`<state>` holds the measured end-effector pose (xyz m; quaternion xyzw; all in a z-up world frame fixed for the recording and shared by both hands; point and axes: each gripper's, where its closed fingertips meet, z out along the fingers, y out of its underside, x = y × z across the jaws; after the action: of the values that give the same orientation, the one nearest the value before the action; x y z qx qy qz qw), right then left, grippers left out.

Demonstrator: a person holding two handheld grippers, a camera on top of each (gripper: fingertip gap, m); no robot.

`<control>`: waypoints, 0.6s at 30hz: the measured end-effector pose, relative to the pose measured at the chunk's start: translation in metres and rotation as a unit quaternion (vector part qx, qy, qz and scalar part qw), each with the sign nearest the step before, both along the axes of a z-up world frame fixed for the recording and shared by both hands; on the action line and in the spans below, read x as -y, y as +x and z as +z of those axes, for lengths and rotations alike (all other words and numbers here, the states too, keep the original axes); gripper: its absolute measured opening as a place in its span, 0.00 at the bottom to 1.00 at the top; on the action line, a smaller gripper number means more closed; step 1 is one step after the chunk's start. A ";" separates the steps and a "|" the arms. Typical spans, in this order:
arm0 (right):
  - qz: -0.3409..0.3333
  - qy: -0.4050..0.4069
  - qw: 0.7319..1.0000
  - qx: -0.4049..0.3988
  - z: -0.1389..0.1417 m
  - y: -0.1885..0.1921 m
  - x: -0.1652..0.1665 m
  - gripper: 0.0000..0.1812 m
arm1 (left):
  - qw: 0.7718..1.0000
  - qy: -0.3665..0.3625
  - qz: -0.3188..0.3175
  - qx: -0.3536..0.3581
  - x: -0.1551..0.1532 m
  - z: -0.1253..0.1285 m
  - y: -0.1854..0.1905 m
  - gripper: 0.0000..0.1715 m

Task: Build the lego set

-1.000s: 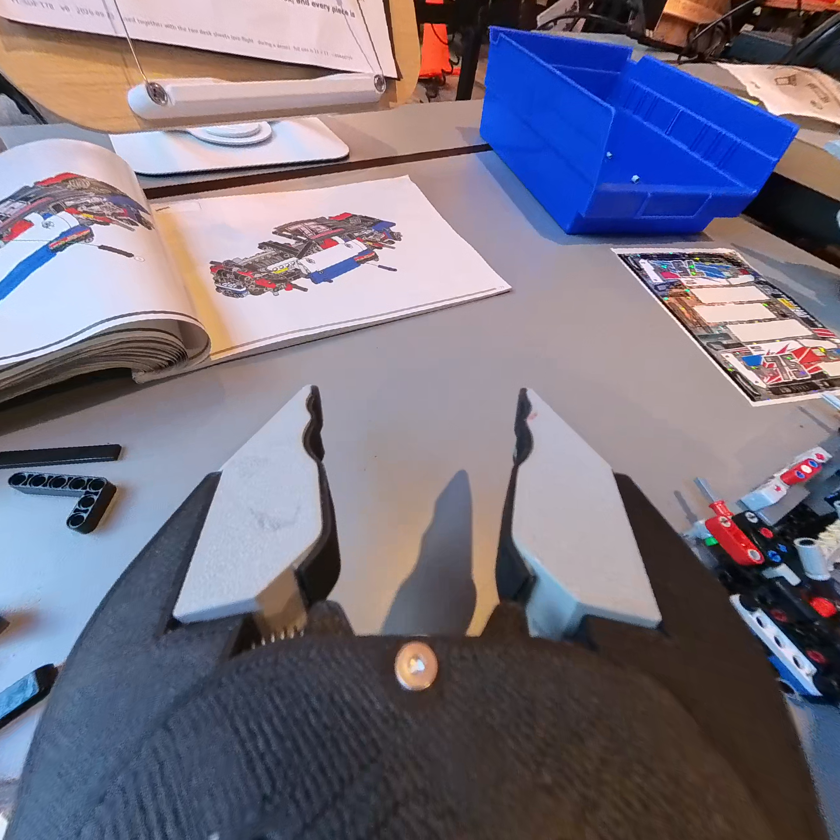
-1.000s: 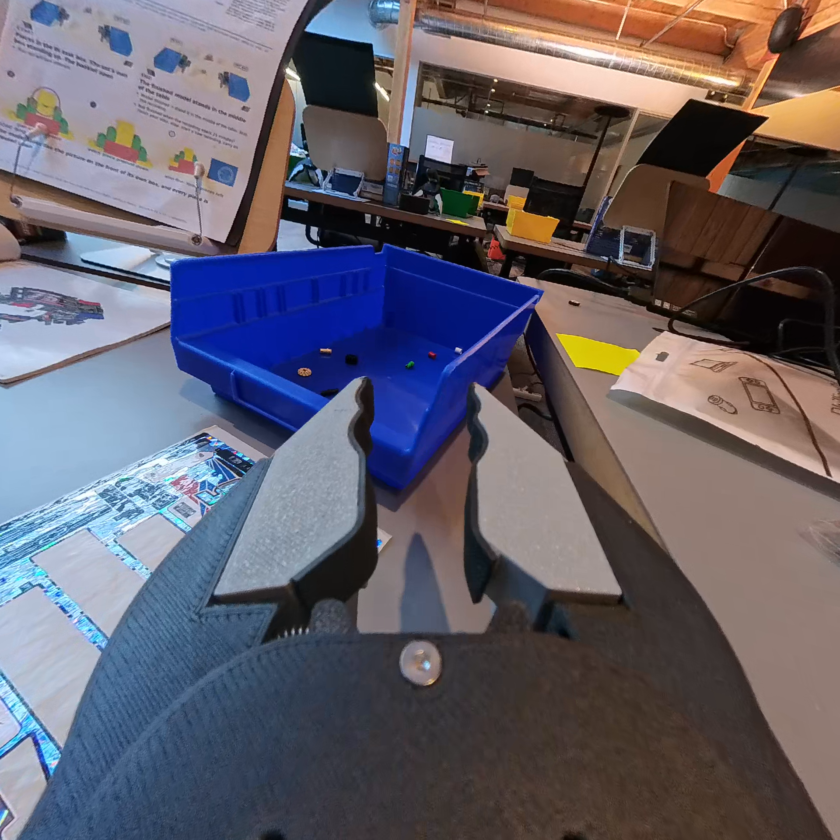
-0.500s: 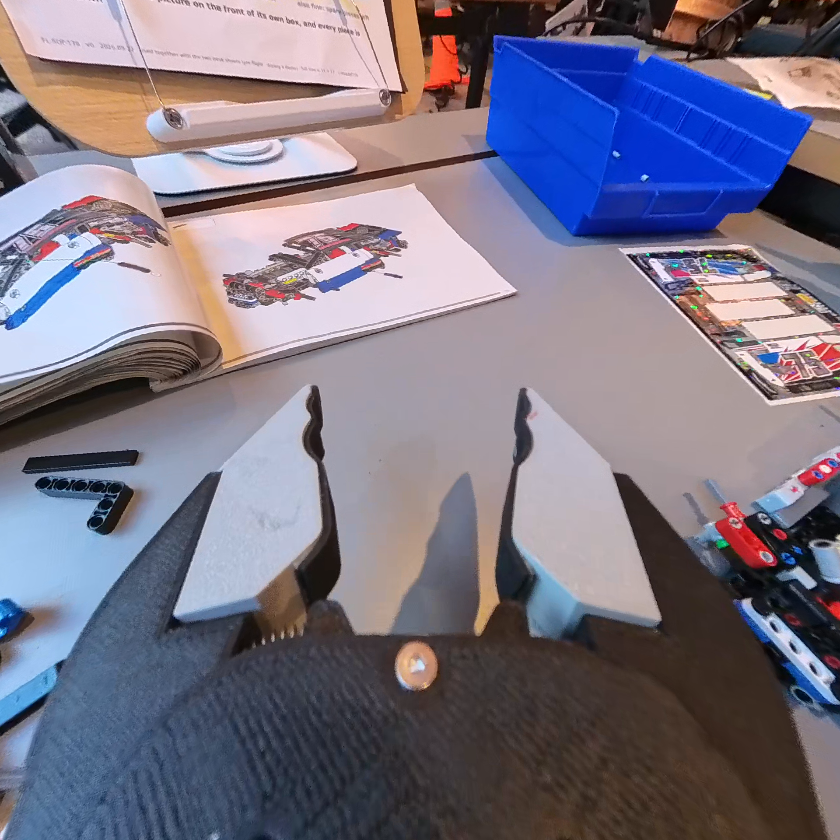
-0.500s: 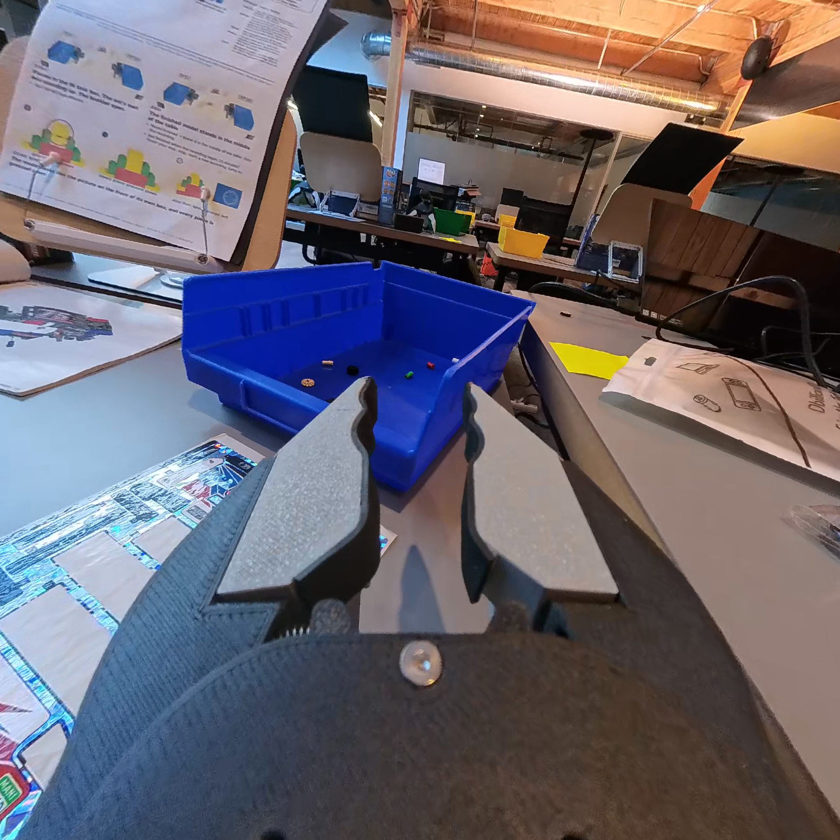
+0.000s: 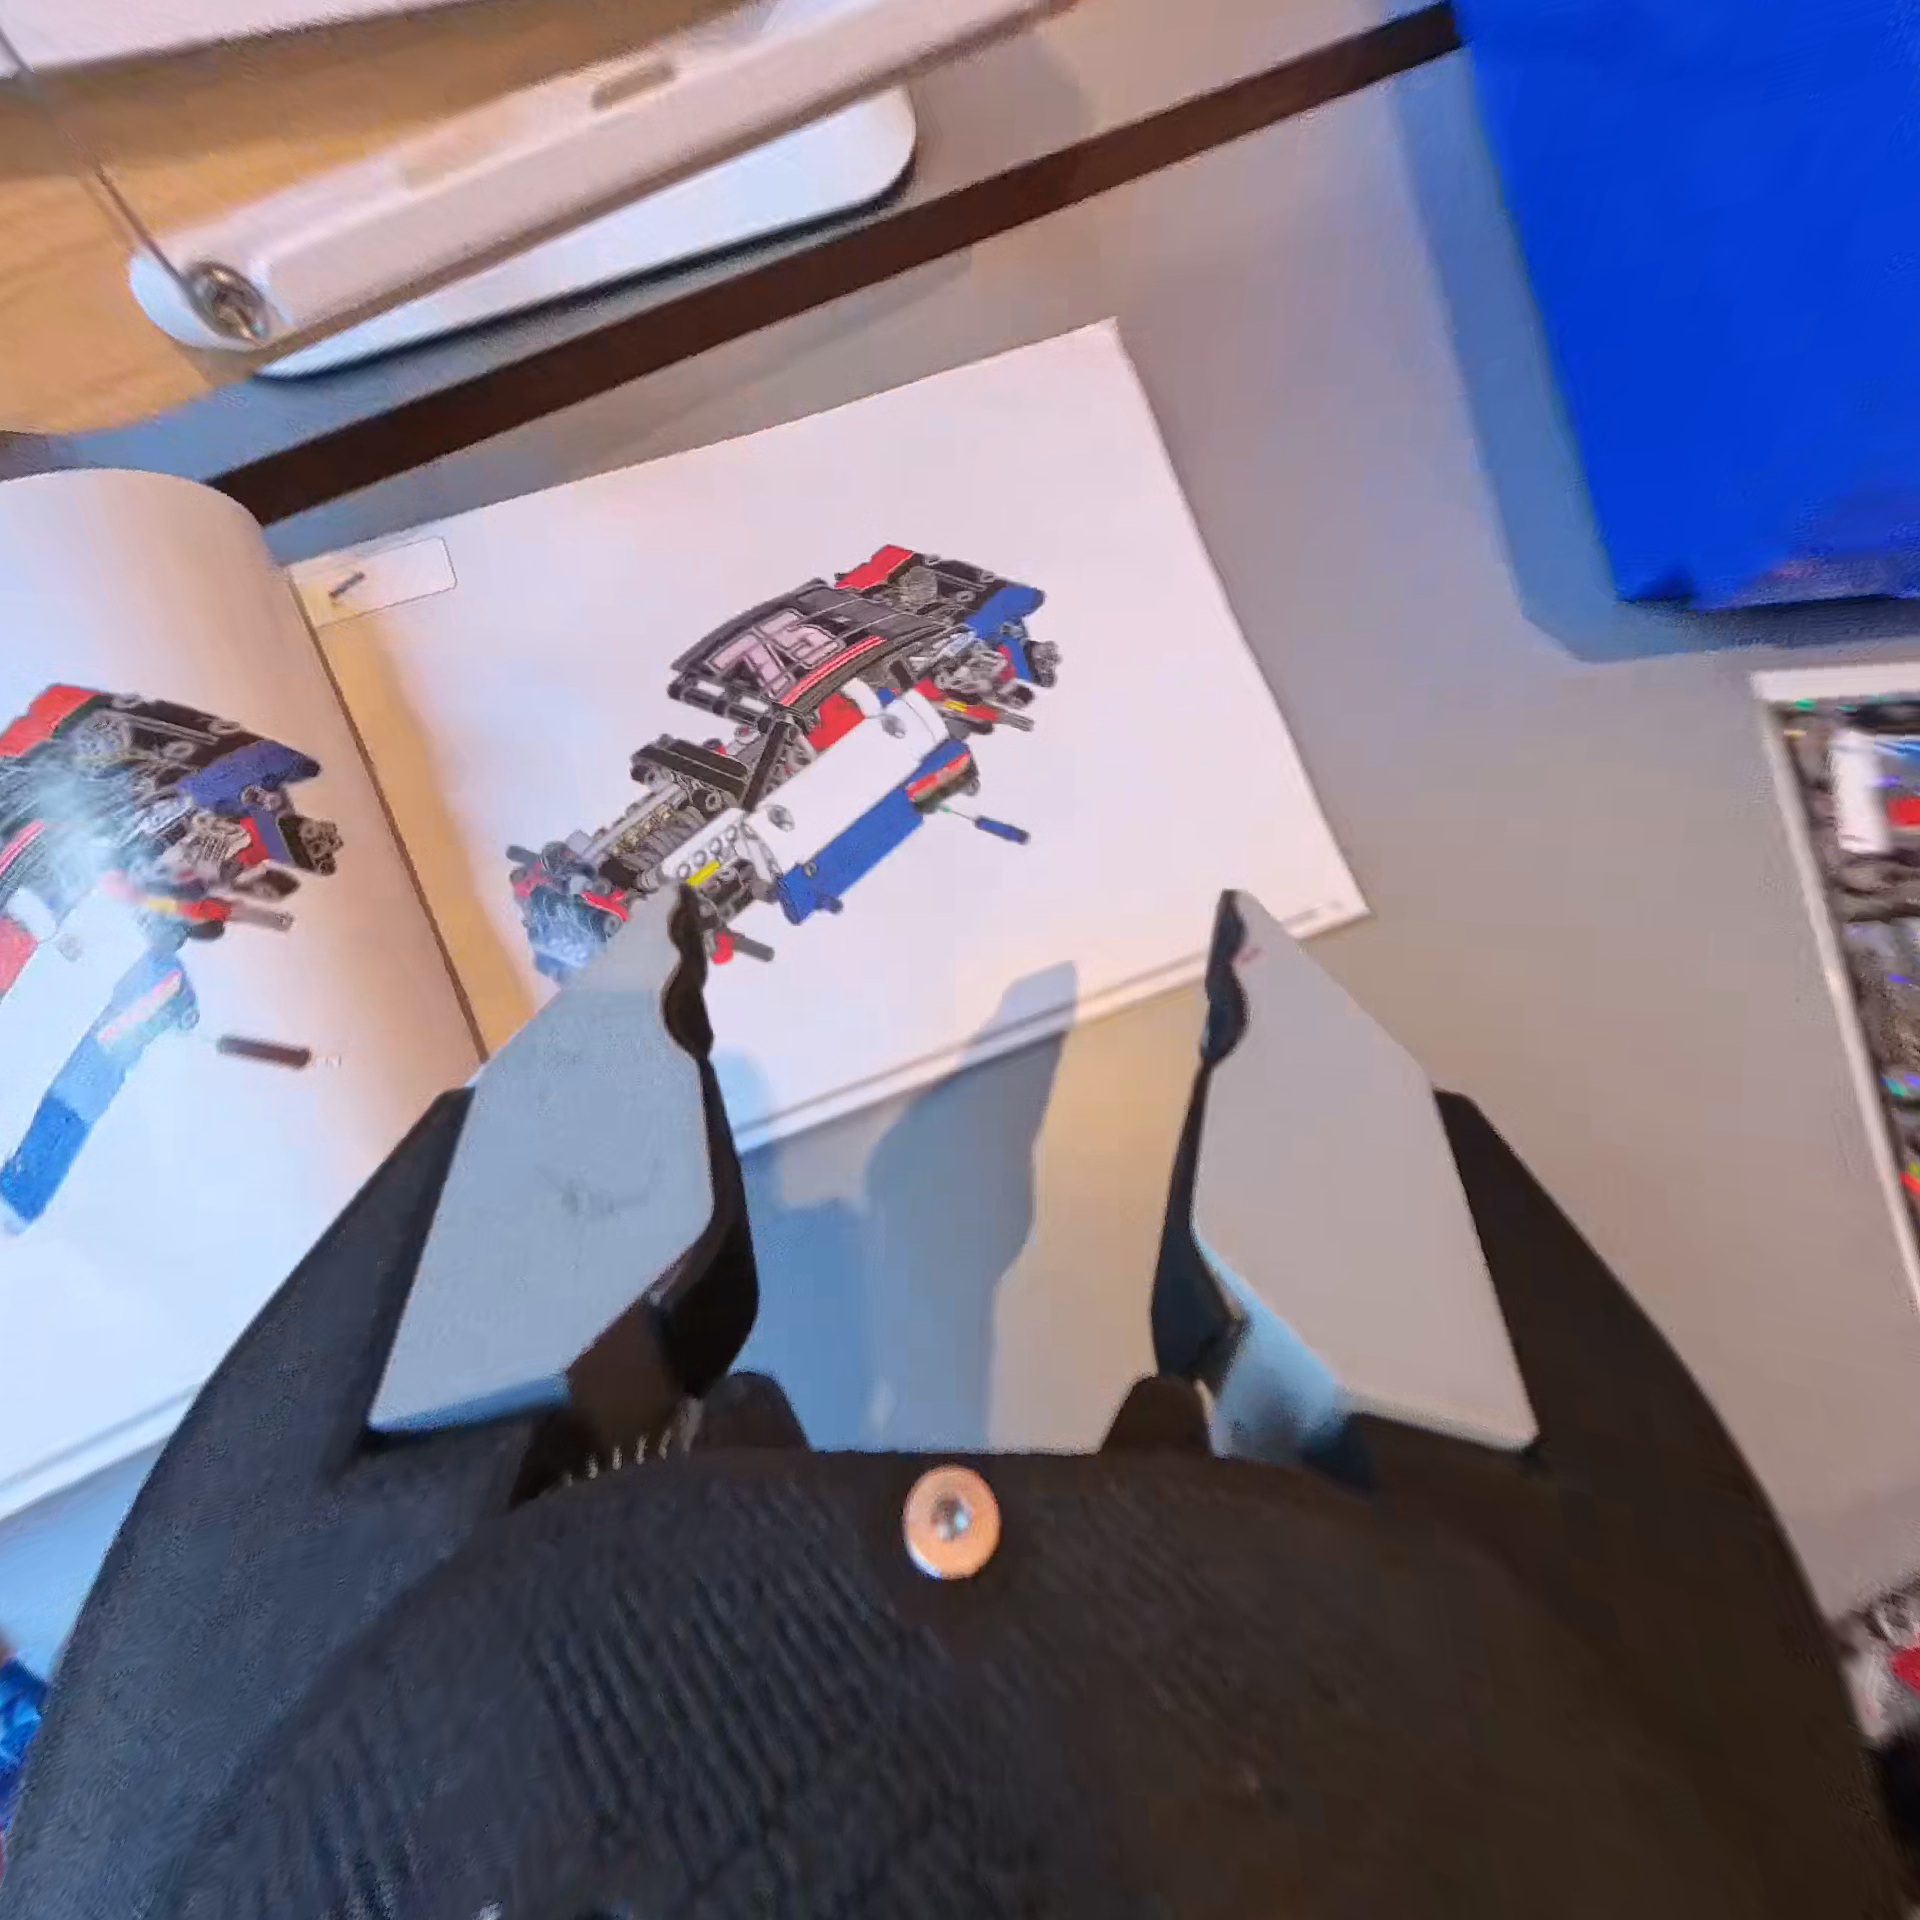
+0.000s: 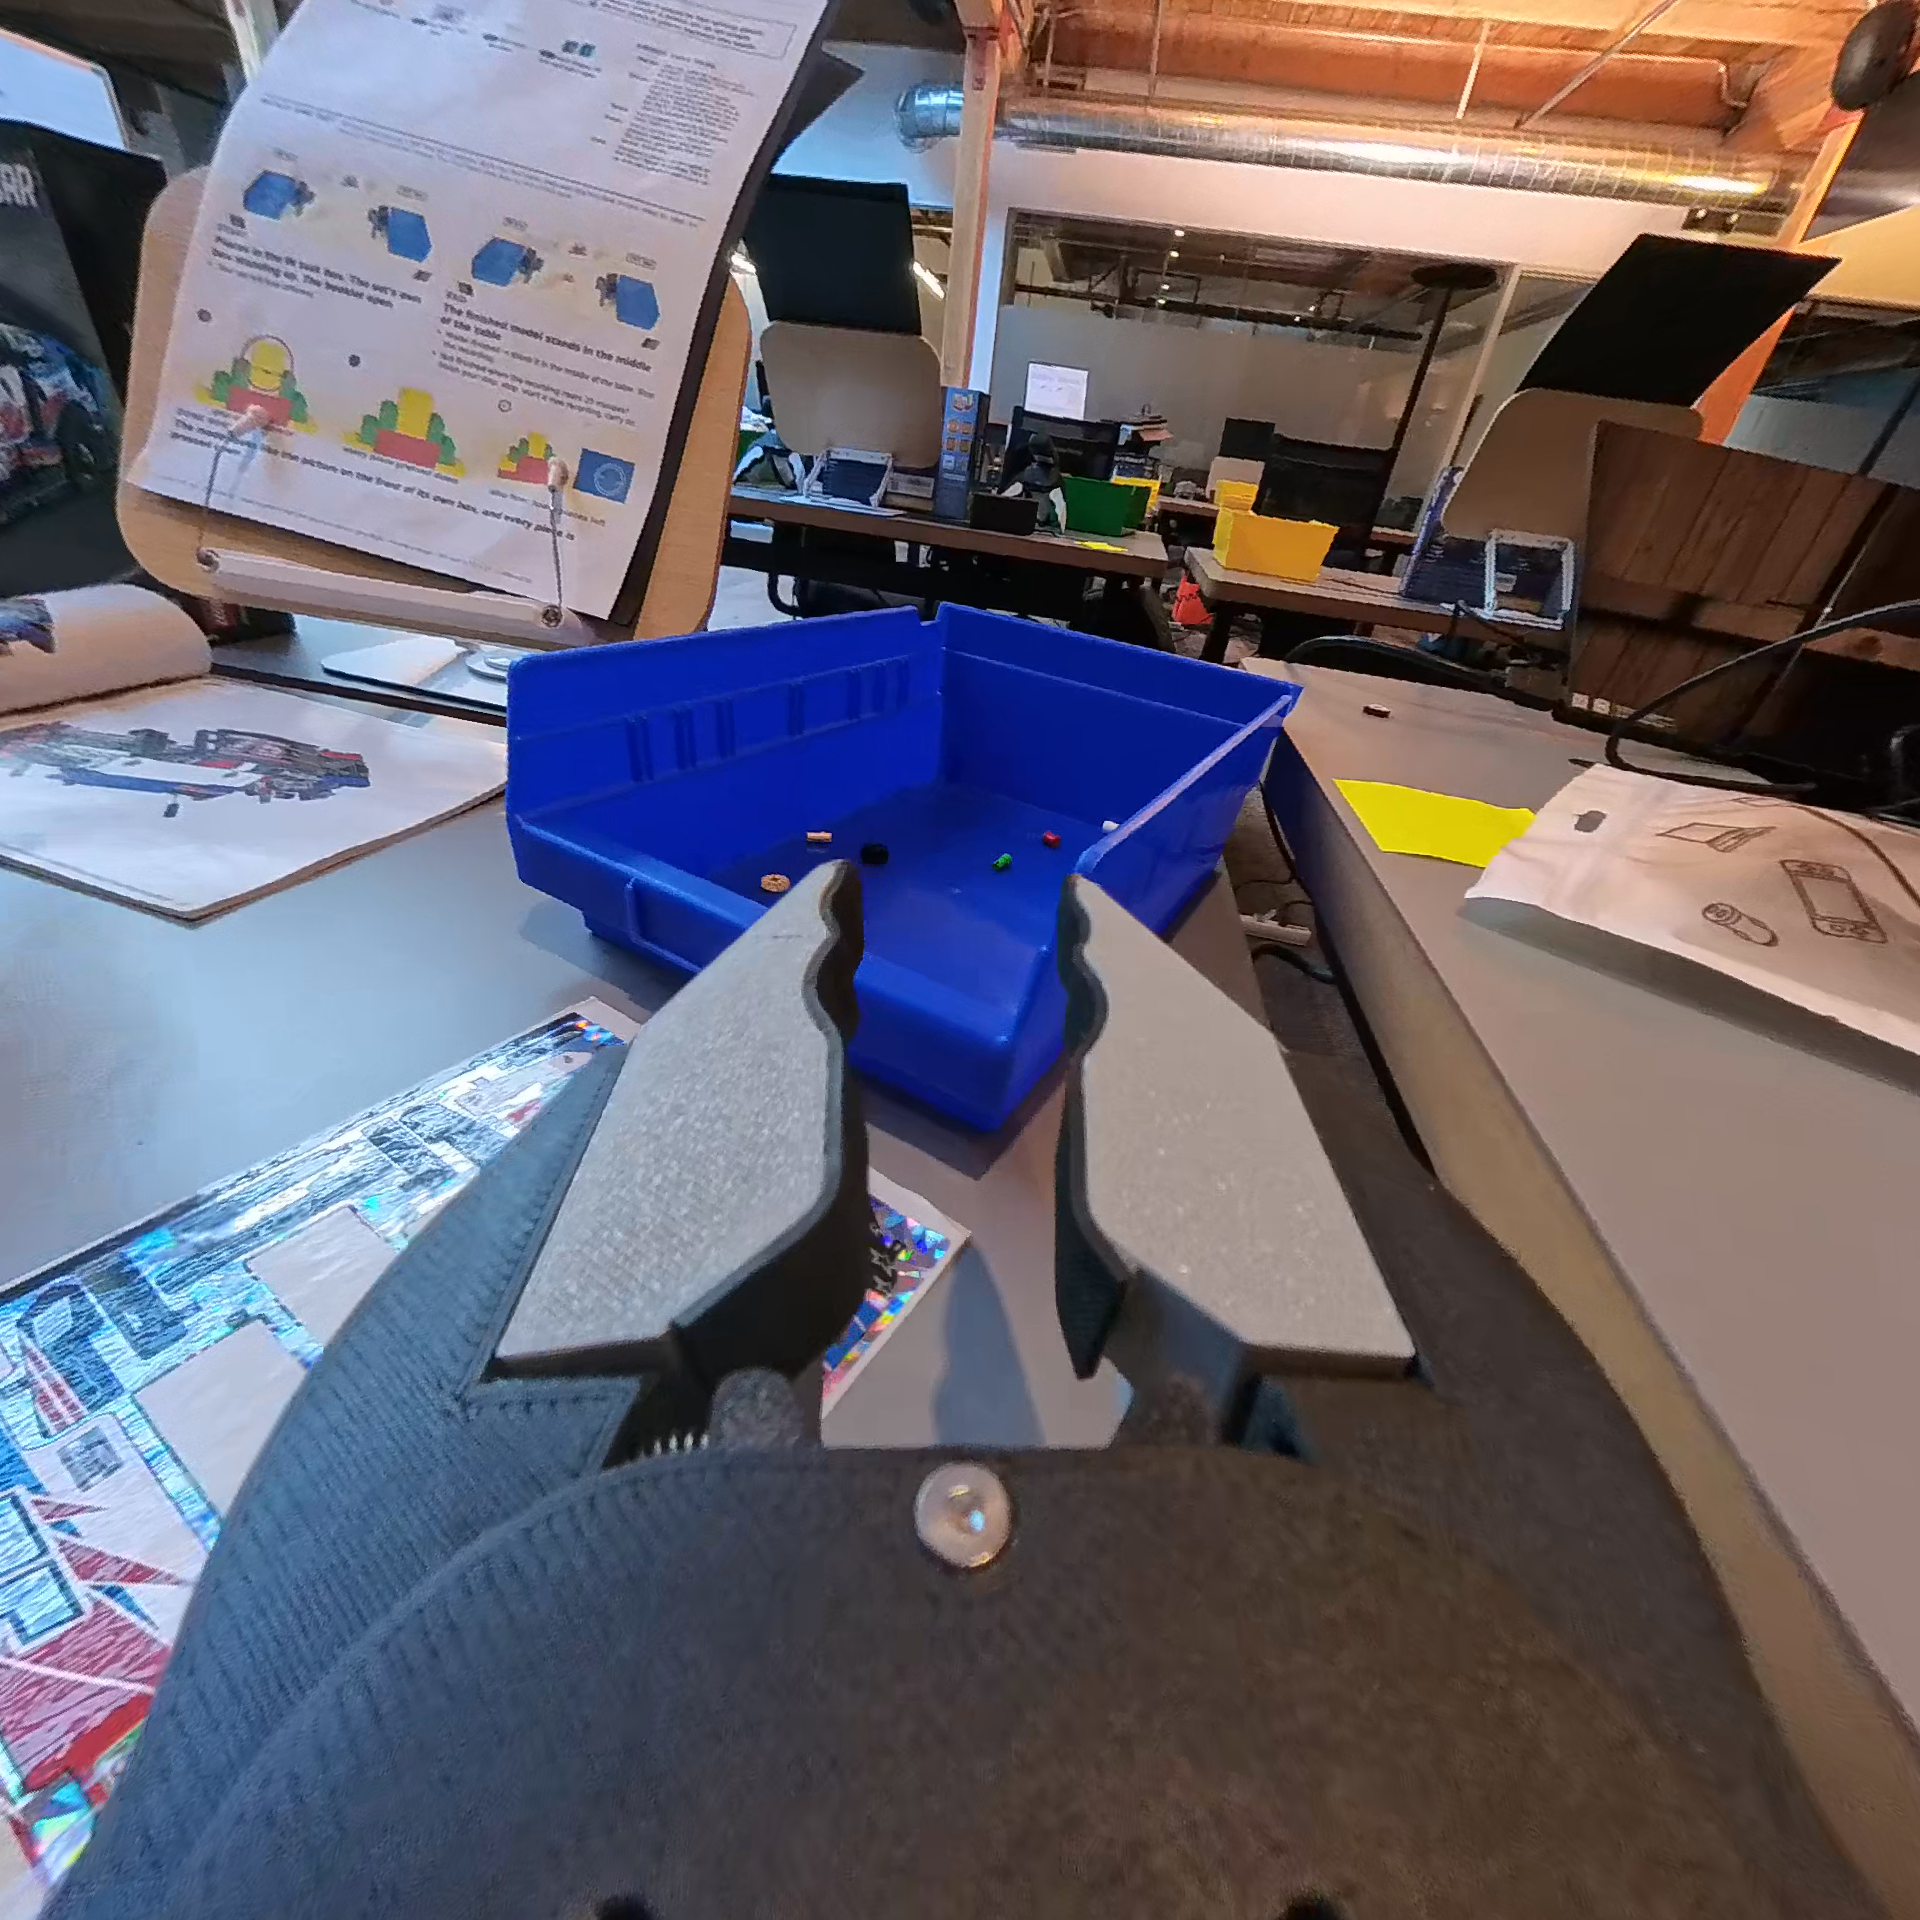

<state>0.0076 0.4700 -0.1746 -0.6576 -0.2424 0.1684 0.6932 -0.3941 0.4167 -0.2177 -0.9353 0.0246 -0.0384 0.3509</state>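
My left gripper (image 5: 956,914) is open and empty, held over the lower edge of the open instruction booklet (image 5: 935,582), whose pages show a car model. My right gripper (image 6: 961,899) is open and empty, pointing at the blue bin (image 6: 727,748), which holds several tiny loose pieces (image 6: 1003,860). The shiny sticker sheet (image 6: 312,1226) lies under the right gripper's left side; it also shows in the left wrist view (image 5: 1860,935). A blurred bit of the part-built model (image 5: 1896,1662) shows at the lower right edge of the left wrist view.
A wooden stand with a white base (image 5: 582,260) holds a printed sheet (image 6: 468,260) behind the booklet. The blue bin (image 5: 1714,312) is at the top right in the left wrist view. To the right lie a yellow paper (image 6: 1434,821) and a white packet (image 6: 1714,904). Desks with bins stand beyond.
My left gripper has moved forward and tilted down over the booklet; the loose black pieces and most of the model have left its view. My right gripper has drawn slightly closer to the blue bin.
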 end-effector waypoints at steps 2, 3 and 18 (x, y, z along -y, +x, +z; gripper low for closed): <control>0.008 -0.002 1.000 -0.004 0.000 -0.002 0.002 0.20 | 0.999 -0.033 0.015 -0.018 -0.015 -0.018 -0.003 0.57; 0.012 -0.003 1.000 -0.005 0.000 -0.004 0.002 0.20 | 0.998 -0.052 0.022 -0.021 -0.020 -0.028 -0.003 0.59; 0.054 0.006 0.998 -0.015 0.007 -0.019 0.014 0.19 | 0.997 -0.060 0.046 -0.033 -0.023 -0.071 -0.009 0.61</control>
<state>-0.0113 0.4557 -0.1673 -0.6370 -0.2682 0.2139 0.6903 -0.4033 0.4392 -0.2886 -0.9556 -0.0090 0.0074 0.2944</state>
